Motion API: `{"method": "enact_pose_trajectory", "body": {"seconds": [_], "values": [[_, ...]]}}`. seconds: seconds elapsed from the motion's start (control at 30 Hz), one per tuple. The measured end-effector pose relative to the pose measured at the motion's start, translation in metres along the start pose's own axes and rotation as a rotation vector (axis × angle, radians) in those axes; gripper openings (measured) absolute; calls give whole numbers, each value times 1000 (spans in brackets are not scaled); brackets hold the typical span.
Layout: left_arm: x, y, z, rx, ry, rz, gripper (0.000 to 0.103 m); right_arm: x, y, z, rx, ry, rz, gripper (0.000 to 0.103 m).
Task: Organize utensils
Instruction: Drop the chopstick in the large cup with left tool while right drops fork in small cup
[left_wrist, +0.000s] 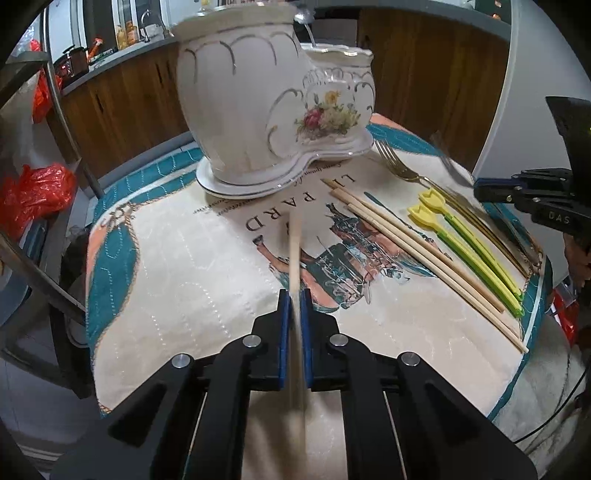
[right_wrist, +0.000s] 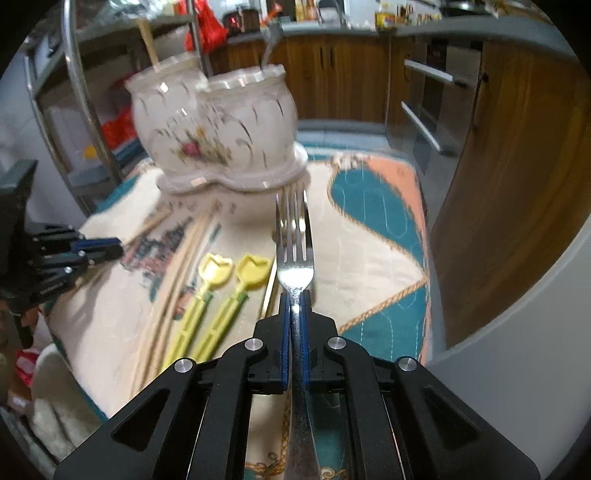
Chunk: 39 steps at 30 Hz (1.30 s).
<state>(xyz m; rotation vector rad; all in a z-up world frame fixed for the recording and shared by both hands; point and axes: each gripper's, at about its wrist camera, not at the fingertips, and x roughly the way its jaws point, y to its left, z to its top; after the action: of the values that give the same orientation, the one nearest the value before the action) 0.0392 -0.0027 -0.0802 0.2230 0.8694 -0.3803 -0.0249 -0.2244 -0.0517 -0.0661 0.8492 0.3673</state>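
Porcelain, glossy white with silver scalloped lines and a painted flower spray, forms the two-cup utensil holder (left_wrist: 266, 110) at the top centre of the left wrist view, standing on its own matching base on a quilted cloth (left_wrist: 166, 288) printed in teal, peach and cream that covers the desk. The left gripper (left_wrist: 294, 295), at lower centre of that view, is pressed onto a pale wooden chopstick (left_wrist: 294, 254) whose blurred shaft points up the frame toward the holder, its tip short of the base. To the right lie 3 more wooden chopsticks (left_wrist: 417, 254) side by side, then 2 yellow-and-green plastic picks (left_wrist: 469, 236) with tulip-shaped heads, then a gold-toned fork (left_wrist: 402, 166) just beside the holder's base.

In the right wrist view, the right gripper (right_wrist: 294, 299) at lower centre pinches a shiny steel fork (right_wrist: 295, 251) at its neck, 4 tines pointing toward the holder (right_wrist: 218, 125) in the upper left. The fork is level with the fingers, held above the cloth.
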Motion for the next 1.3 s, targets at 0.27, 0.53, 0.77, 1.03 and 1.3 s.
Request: {"method": "enact_pose_trajectory", "body": {"seconds": [0.27,0.53,0.77,1.03,1.3], "values": [[-27,12,0,-40,-114,-17,6,-38,11,4,-47,-196,-8,6],[-54,16,1,-58,-269,-36,6,-59,21,3,-74,-332,-9,6],[-76,21,6,-85,-395,-50,6,-74,27,14,-77,-446,-5,6],[-102,41,44,-140,-548,-60,6,-82,30,61,-54,-525,31,6],[-107,61,115,-197,-688,-103,6,-85,33,125,-33,-613,53,6]]}}
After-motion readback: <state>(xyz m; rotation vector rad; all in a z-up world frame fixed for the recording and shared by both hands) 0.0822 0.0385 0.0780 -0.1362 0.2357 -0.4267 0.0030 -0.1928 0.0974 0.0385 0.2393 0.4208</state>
